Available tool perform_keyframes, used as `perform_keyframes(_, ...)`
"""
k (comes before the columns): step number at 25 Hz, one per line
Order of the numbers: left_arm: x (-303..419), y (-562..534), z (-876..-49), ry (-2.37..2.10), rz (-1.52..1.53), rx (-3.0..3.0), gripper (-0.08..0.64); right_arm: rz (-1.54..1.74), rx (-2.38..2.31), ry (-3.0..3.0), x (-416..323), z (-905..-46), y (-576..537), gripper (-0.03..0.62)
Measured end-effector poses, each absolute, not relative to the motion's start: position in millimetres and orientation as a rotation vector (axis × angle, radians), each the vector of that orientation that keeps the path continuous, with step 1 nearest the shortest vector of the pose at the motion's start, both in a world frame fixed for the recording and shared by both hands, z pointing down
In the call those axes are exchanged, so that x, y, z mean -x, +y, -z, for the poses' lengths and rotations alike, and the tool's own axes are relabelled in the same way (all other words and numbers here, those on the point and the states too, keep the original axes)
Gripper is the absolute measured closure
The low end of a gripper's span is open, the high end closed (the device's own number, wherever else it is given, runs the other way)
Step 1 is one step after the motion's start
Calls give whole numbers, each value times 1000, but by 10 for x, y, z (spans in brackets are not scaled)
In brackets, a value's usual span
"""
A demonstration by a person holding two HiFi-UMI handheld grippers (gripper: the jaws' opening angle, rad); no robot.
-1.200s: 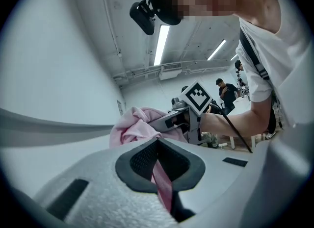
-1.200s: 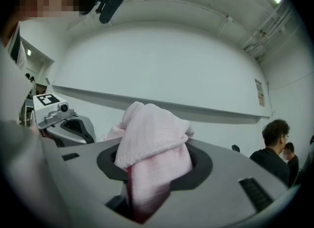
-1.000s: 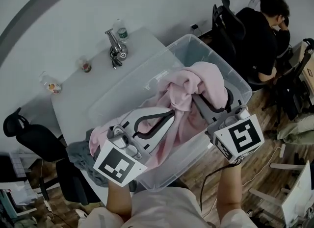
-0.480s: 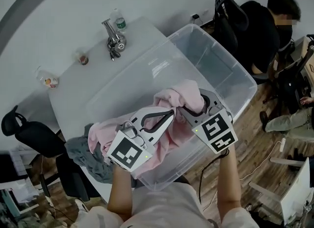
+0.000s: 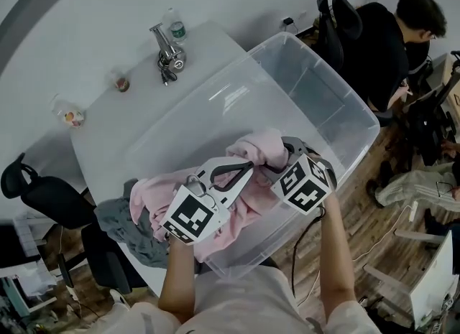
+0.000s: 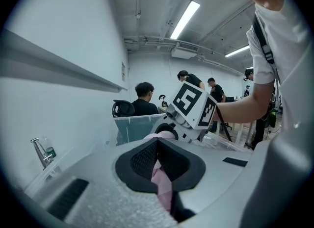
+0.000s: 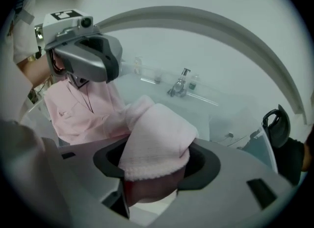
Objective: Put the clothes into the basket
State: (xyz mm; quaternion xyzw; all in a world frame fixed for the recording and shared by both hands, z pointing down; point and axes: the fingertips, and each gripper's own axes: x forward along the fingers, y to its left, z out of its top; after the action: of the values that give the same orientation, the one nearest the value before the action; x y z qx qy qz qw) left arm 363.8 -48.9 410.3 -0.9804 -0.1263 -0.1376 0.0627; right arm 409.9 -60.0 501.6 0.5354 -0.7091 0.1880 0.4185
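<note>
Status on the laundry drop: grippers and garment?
Left gripper shut on pink garment. Right gripper jaws just opening, garment between them. Garment mostly inside clear basket. Grey garment lies beside basket, nothing blocking.

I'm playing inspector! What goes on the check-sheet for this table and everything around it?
Surface: pale table carrying the basket.
Job's things: pink garment partly inside the clear basket, partly over its near rim; grey garment outside, on the table's near edge.
Clutter: metal tap, bottle, small cup, small jar on the far side.
Grippers: left hand-held gripper shut on the pink garment; right hand-held gripper jaws have just been opening, the garment bunched between them.
Cables: dark cable hangs below the right hand-held gripper.
Surroundings: office chair, seated person, wooden floor.
</note>
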Motion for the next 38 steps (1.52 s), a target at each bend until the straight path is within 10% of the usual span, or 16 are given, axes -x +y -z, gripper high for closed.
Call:
perform_keyframes(25, -3495, -401, -3755, -364, 249, 3025, 555, -107, -1469, -1908, -3802, -4205, -438, 250)
perform_keyframes(38, -3053, -272, -3266, -319, 47, 3091, 555, 16, -1774, -2308, -3219, -3341, -222, 548)
